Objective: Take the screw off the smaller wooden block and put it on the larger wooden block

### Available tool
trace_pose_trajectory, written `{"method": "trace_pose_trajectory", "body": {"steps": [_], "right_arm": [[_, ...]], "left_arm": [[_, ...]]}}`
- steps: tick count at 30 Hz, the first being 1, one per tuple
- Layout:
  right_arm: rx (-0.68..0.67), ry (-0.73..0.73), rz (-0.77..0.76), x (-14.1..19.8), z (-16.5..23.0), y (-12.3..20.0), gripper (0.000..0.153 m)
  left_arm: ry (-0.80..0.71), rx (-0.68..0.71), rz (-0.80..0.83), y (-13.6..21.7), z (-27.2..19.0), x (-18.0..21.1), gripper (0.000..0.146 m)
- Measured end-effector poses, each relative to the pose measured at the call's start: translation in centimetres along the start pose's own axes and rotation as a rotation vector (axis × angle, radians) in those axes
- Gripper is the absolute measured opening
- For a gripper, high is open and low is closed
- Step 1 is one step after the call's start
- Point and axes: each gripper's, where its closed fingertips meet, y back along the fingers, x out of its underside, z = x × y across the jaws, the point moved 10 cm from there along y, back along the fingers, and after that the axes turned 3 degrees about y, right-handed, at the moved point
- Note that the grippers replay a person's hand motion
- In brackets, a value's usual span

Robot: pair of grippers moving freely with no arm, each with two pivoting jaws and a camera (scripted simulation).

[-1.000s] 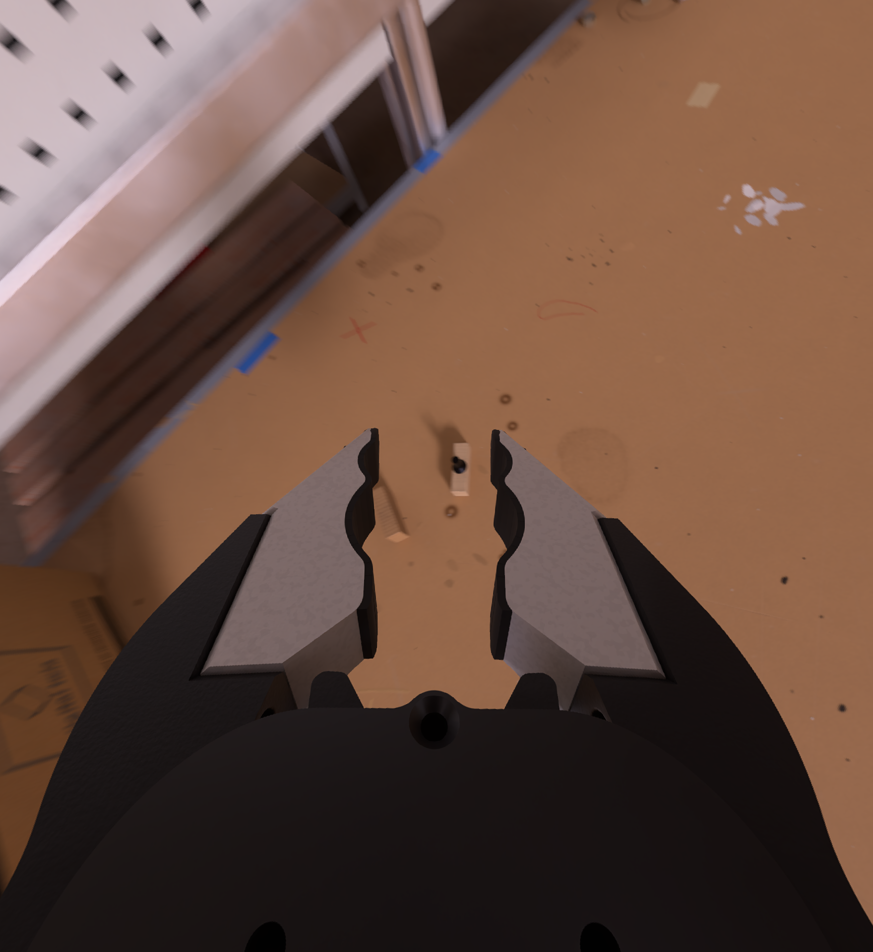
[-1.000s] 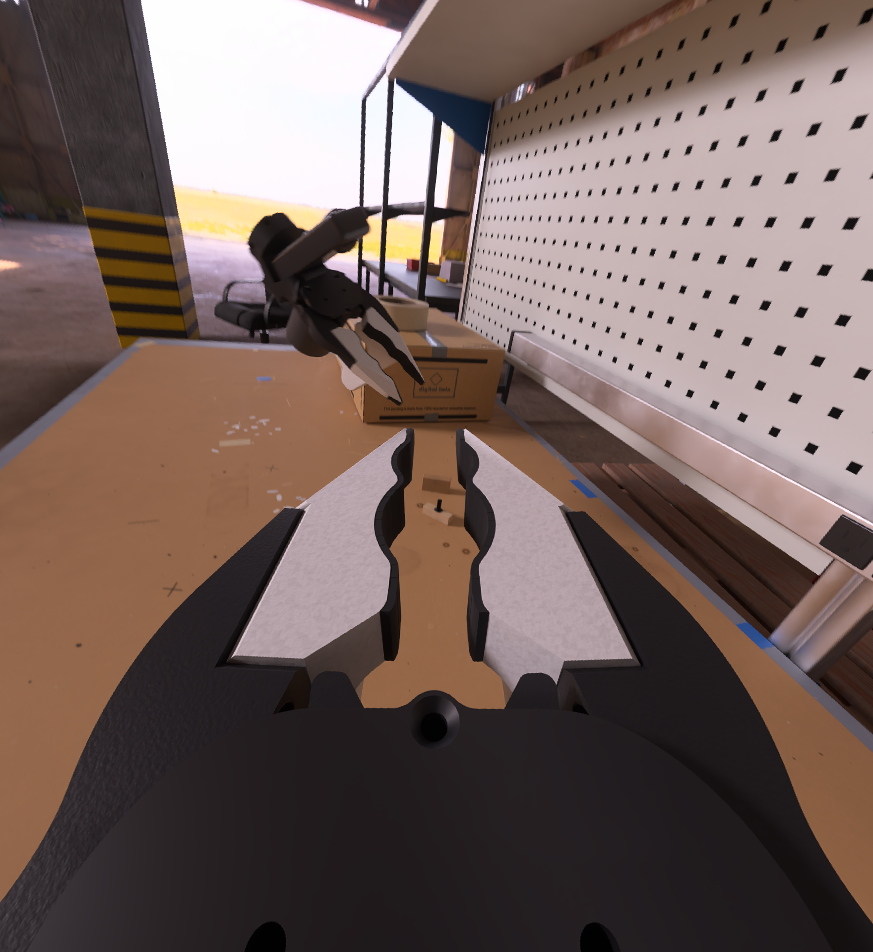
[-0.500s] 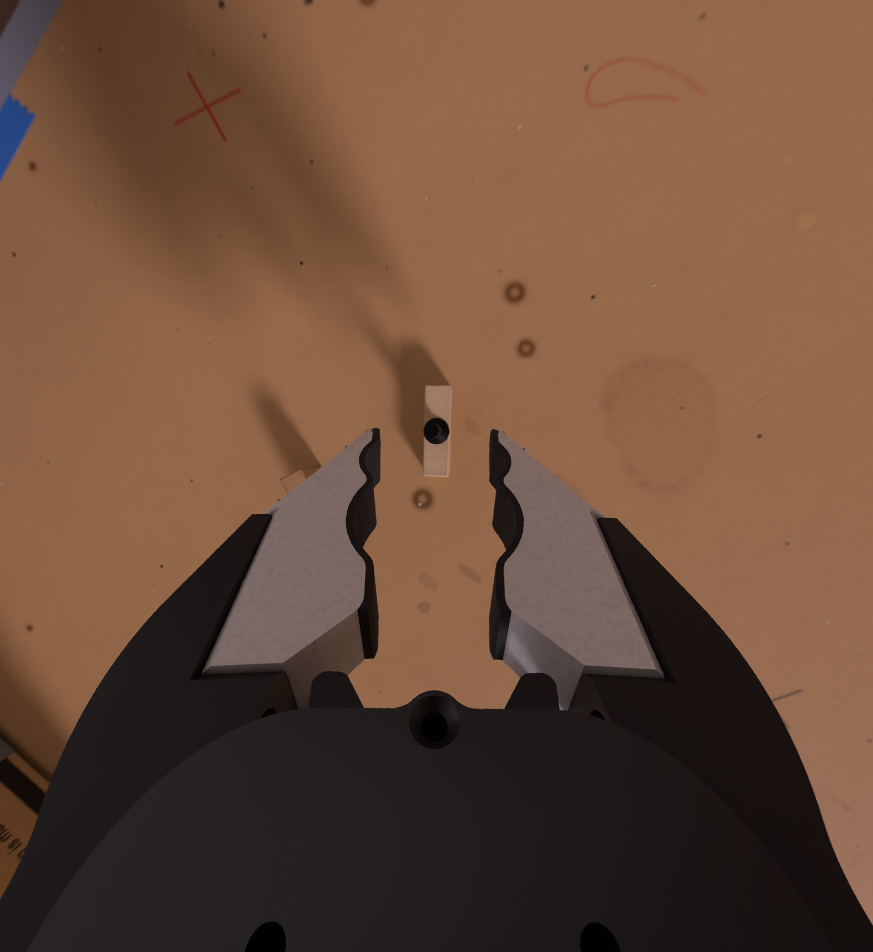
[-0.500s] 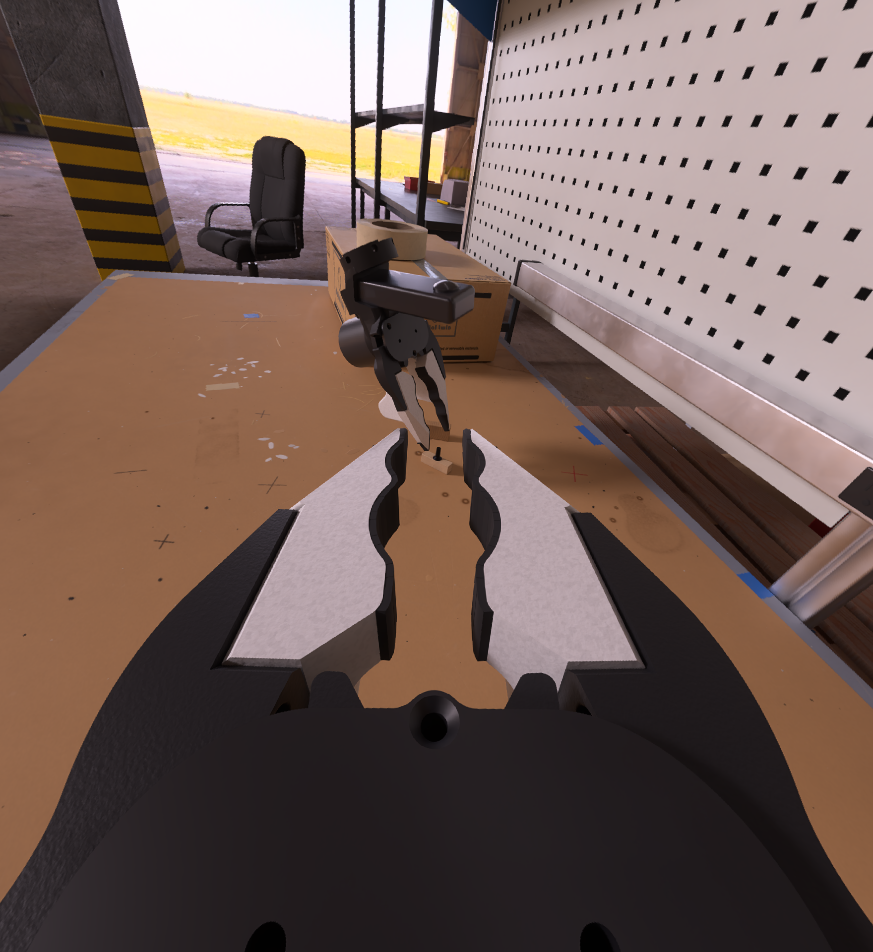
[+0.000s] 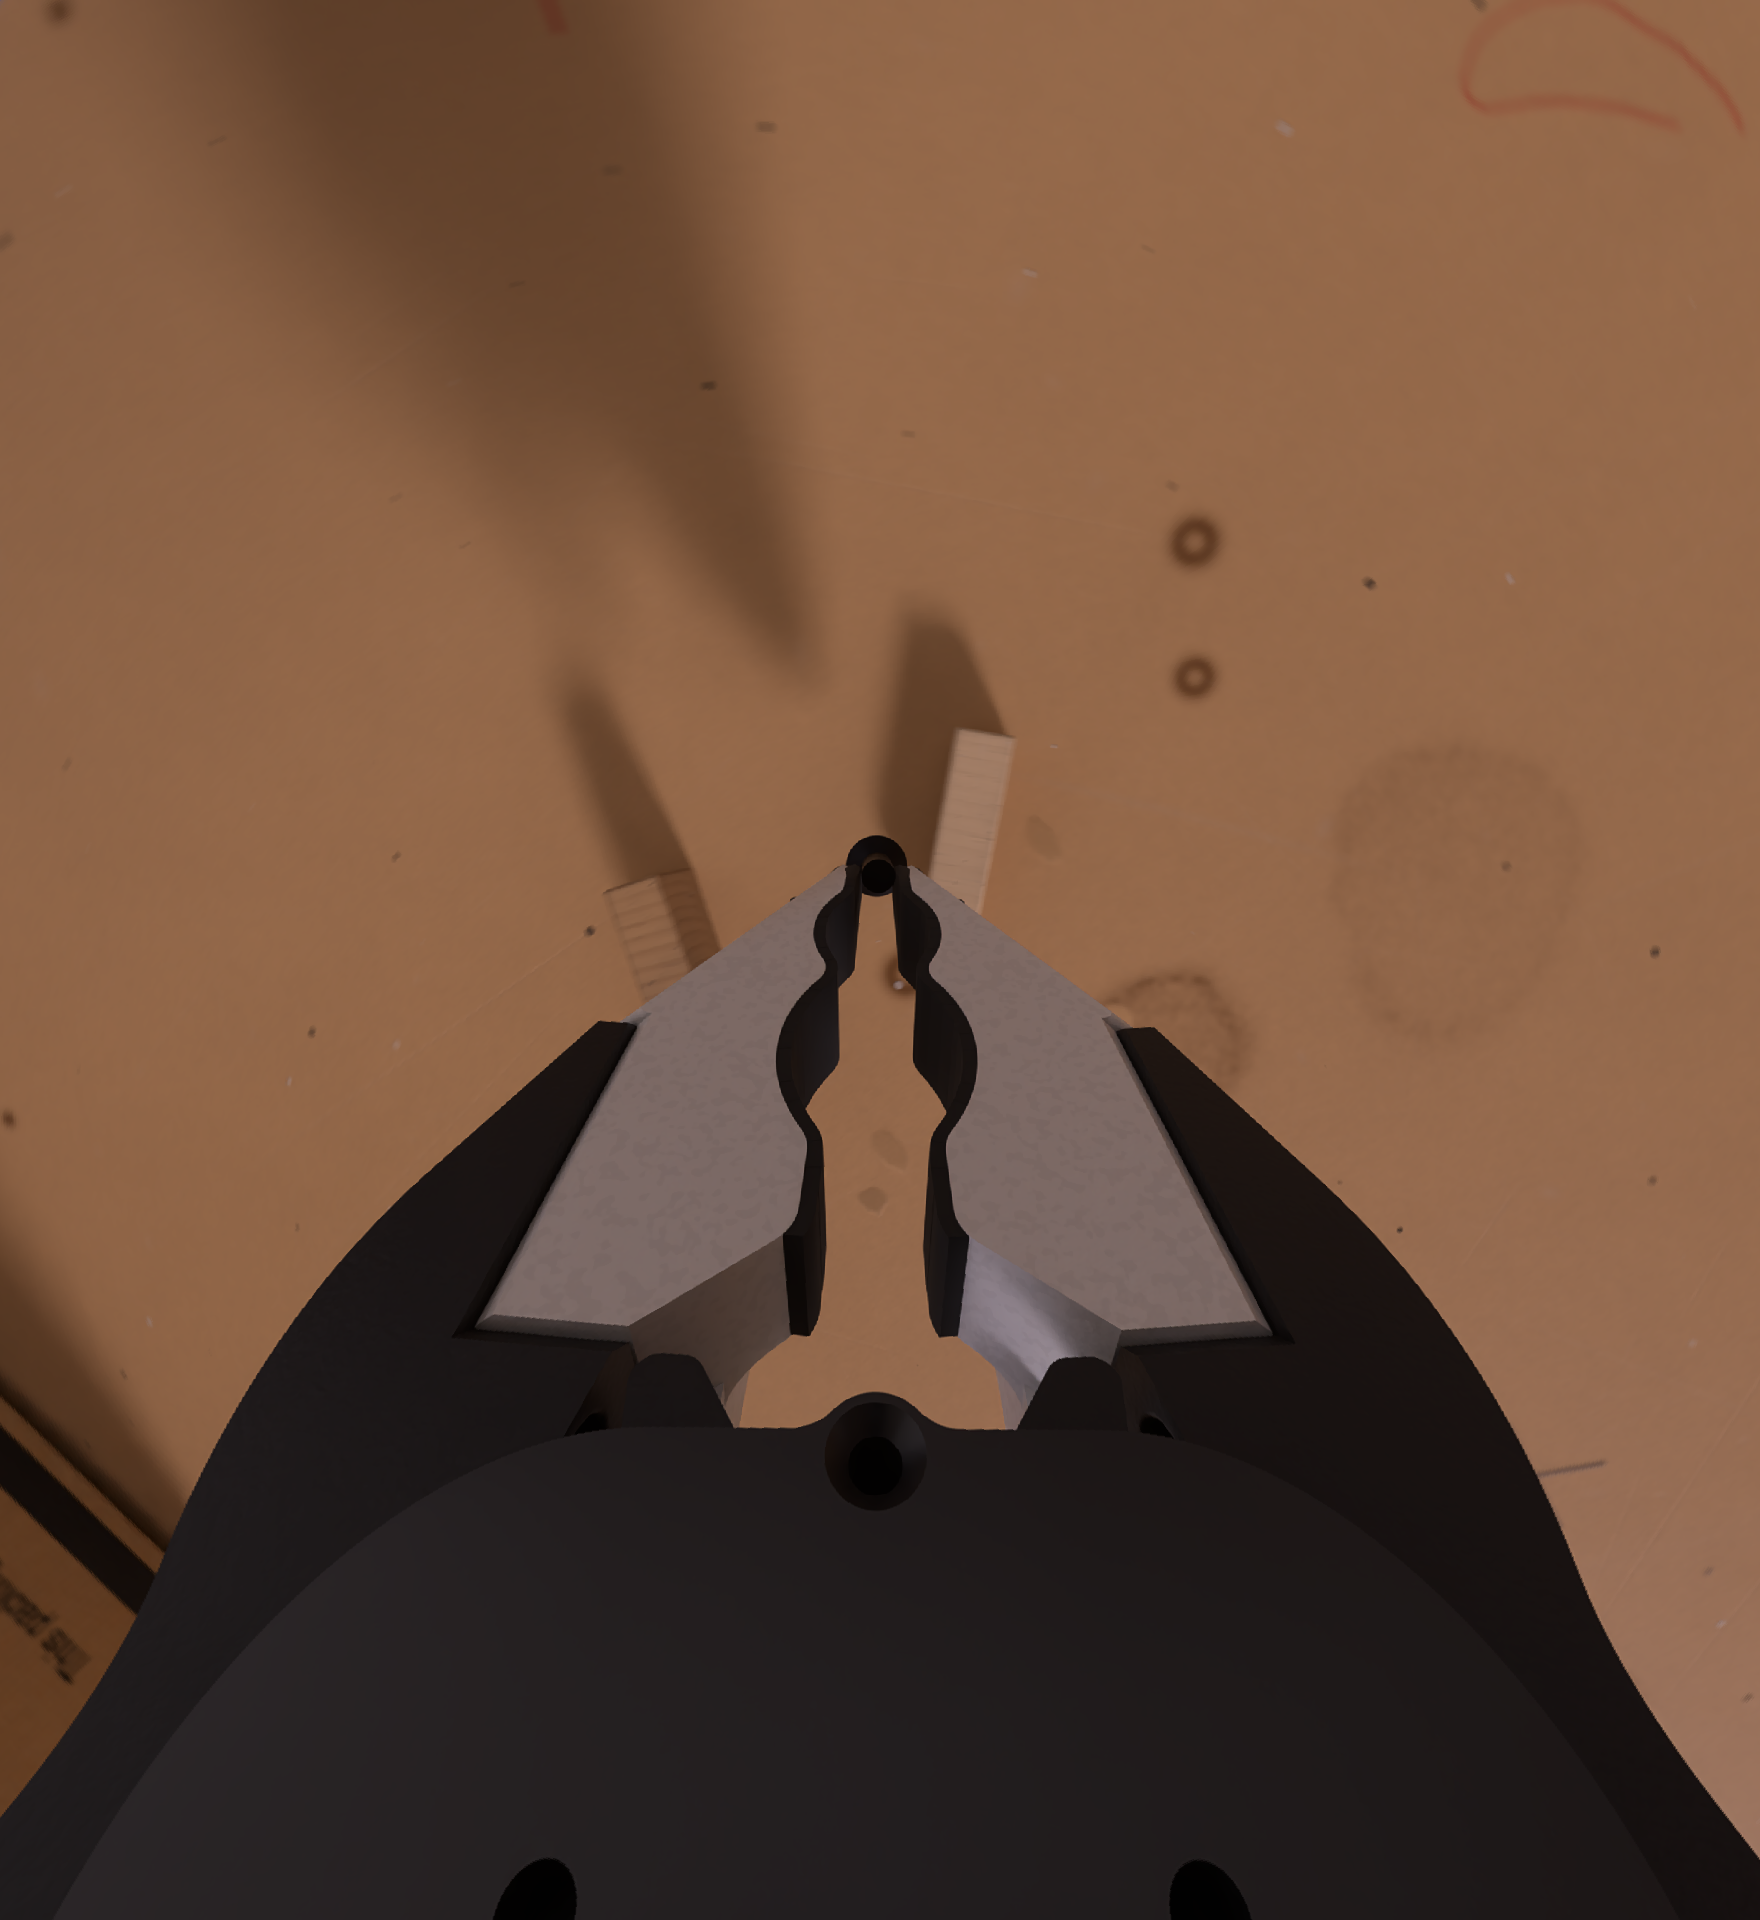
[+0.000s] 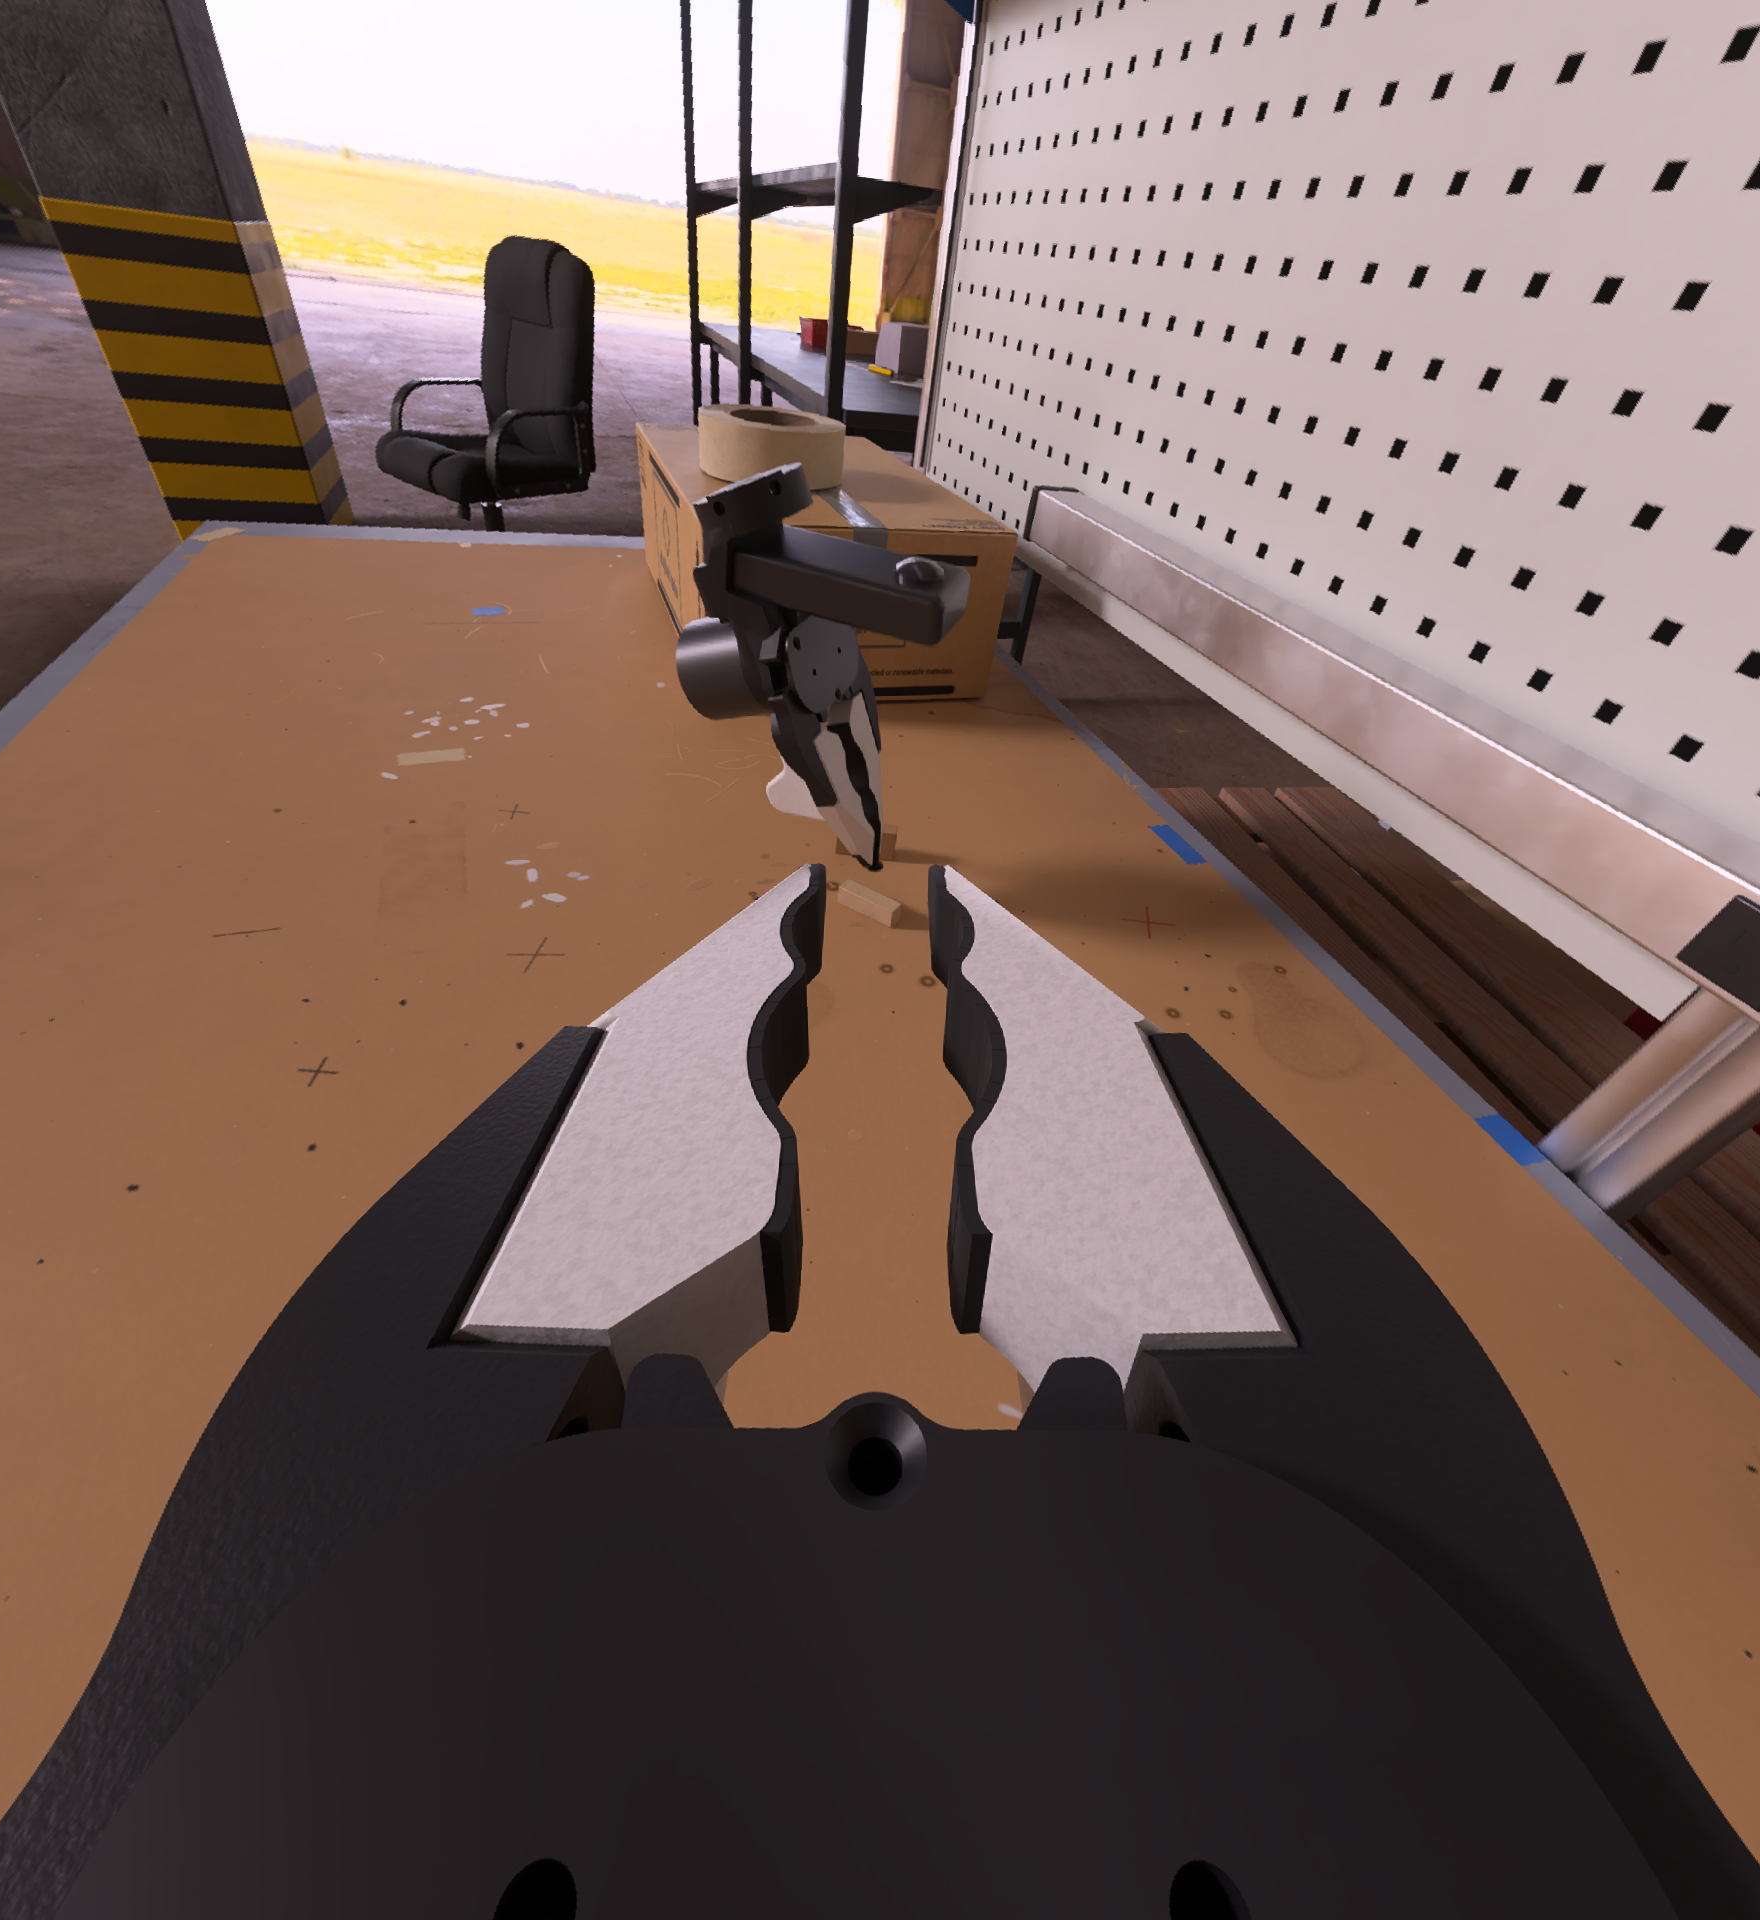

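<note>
Screw pinched in left hand-held gripper tips; right hand-held gripper apart, tabletop edges distant.

Right gripper jaws parted above the workbench; left gripper pinches the screw.

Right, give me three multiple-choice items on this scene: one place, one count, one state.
1. The tape roll sits on: A the floor, B the cardboard box, C a shelf.
2. Count of wooden blocks on the table: A one, B two, C four.
3. The left gripper is: A wide open, B shut on nothing, C shut on the screw.
Answers: B, the roll rests atop the box; B, two blocks lie beside the fingertips; C, its tips pinch the black screw.
</note>
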Motion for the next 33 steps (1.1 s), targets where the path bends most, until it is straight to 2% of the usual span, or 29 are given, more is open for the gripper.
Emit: {"method": "trace_pose_trajectory", "body": {"steps": [5, 10, 13, 16, 19, 23, 31, 33], "right_arm": [[0.008, -0.010, 0.001, 0.2, -0.3, 0.2, 0.019], [0.008, -0.025, 0.020, 0.7, -0.5, 0.1, 0.019], [0.004, -0.030, 0.041, 0.9, -0.6, 0.0, 0.019], [0.005, -0.024, 0.056, 0.9, -0.5, -0.1, 0.019], [0.001, -0.021, 0.059, 0.9, -0.5, -0.1, 0.019], [-0.004, -0.020, 0.067, 0.9, -0.4, -0.3, 0.019], [-0.005, -0.013, 0.088, 1.0, -0.3, -0.3, 0.019], [-0.007, -0.014, 0.091, 1.0, -0.4, -0.3, 0.019]], "left_arm": [[0.186, -0.043, -0.028, 0.9, 1.9, 0.8, 0.006], [0.281, -0.121, 0.006, 0.7, 3.2, 1.7, 0.006], [0.301, -0.113, 0.001, 0.4, 3.6, 1.9, 0.006], [0.328, -0.126, -0.035, 1.3, 3.8, 1.8, 0.036], [0.329, -0.130, -0.108, 3.2, 3.2, 1.2, 0.058], [0.226, -0.020, -0.176, 4.1, 0.5, -0.5, 0.057], [0.153, -0.005, -0.018, 0.2, -1.4, -1.2, 0.050], [0.146, -0.005, 0.002, -0.4, -1.5, -1.2, 0.045]]}}
